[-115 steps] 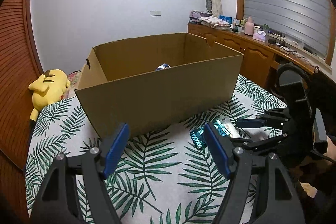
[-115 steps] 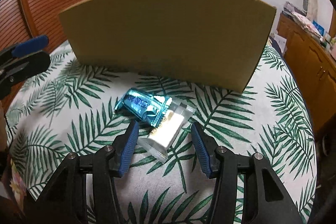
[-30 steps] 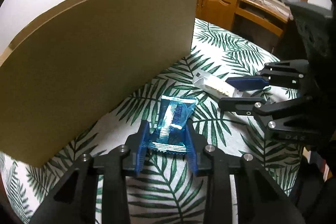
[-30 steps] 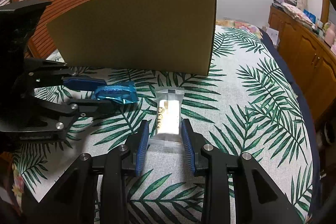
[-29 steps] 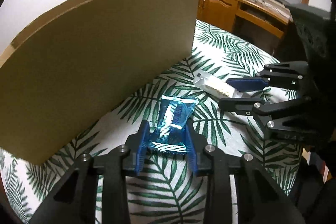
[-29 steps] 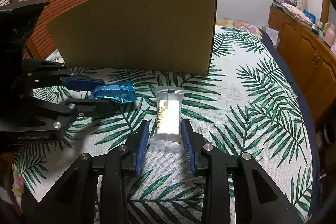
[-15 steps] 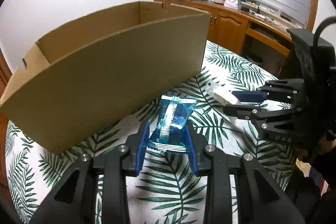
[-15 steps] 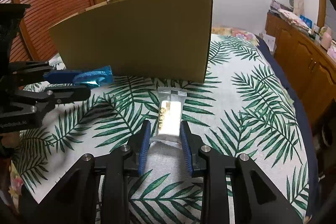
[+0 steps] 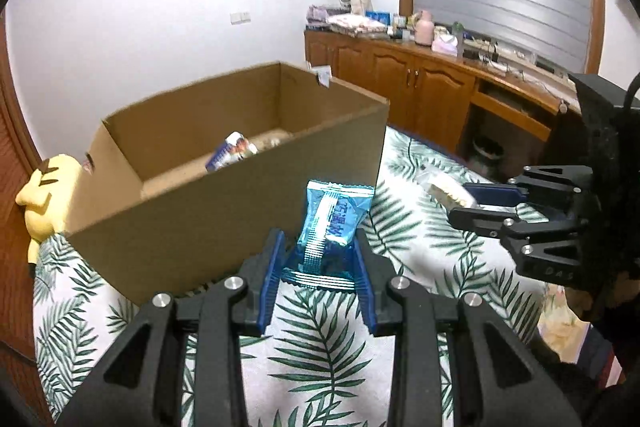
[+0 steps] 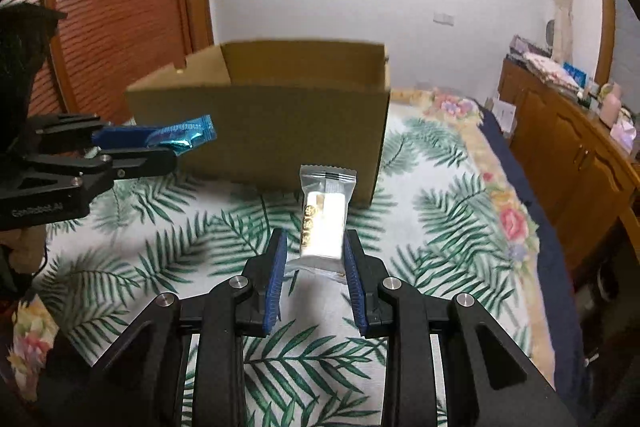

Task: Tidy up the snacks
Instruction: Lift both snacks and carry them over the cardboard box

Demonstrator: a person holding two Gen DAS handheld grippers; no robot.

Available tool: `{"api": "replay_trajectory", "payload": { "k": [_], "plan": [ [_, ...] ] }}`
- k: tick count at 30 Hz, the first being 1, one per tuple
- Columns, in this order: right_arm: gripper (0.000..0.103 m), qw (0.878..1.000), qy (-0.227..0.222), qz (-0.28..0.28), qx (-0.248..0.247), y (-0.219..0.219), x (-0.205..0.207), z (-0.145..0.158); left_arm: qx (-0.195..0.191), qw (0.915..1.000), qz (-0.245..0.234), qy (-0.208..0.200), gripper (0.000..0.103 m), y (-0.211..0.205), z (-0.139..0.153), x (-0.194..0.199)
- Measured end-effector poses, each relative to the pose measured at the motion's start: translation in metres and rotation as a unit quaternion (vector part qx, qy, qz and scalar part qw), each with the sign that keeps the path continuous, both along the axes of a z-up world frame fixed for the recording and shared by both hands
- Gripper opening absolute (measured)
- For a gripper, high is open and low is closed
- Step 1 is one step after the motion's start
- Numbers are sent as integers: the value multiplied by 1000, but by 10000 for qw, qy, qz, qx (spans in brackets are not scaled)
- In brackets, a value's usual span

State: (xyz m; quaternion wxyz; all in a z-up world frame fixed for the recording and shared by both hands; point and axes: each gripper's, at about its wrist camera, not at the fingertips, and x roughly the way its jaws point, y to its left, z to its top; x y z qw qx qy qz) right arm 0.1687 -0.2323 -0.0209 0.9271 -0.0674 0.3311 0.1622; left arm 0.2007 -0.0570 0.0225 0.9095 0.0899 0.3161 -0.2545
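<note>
My left gripper (image 9: 319,251) is shut on a shiny blue snack packet (image 9: 332,223), held in the air in front of the cardboard box (image 9: 192,223). My right gripper (image 10: 314,247) is shut on a clear packet with a white bar inside (image 10: 325,223), also lifted off the cloth. In the right wrist view the left gripper (image 10: 176,147) with its blue packet (image 10: 185,135) hangs at the left, near the cardboard box (image 10: 280,131). In the left wrist view the right gripper (image 9: 476,203) sits at the right with the clear packet (image 9: 442,187). Inside the box lies a blue-and-white packet (image 9: 232,155).
A palm-leaf cloth (image 9: 328,351) covers the surface under the box. A yellow plush toy (image 9: 44,191) lies at the far left beside the box. Wooden cabinets (image 9: 432,99) with clutter on top run along the right wall. A red slatted door (image 10: 116,23) stands behind the box.
Both grippers have risen off the cloth with their packets. The view now looks over the box's near wall into its open top.
</note>
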Motion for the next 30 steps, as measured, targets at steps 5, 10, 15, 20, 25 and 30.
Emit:
{"api": "replay_trajectory", "payload": {
  "k": [5, 10, 15, 20, 25, 30],
  "plan": [
    [27, 9995, -318, 59, 21, 3, -8, 33, -120, 9994, 187, -253, 32, 10, 18, 0],
    [27, 9982, -563, 205, -42, 10, -6, 55, -299, 9978, 379, -461, 32, 23, 33, 3],
    [27, 9969, -723, 289, -73, 18, 1, 67, -358, 9963, 538, -566, 32, 35, 41, 10],
    [28, 9963, -781, 357, -30, 24, 17, 72, -393, 9943, 734, -660, 32, 44, 43, 25],
    [28, 9953, -828, 495, -52, 36, 35, 78, -462, 9920, 987, -631, 33, 57, 37, 47],
    [28, 9947, -837, 598, -94, 49, 57, 80, -430, 9906, 1130, -637, 33, 65, 32, 64]
  ]
}}
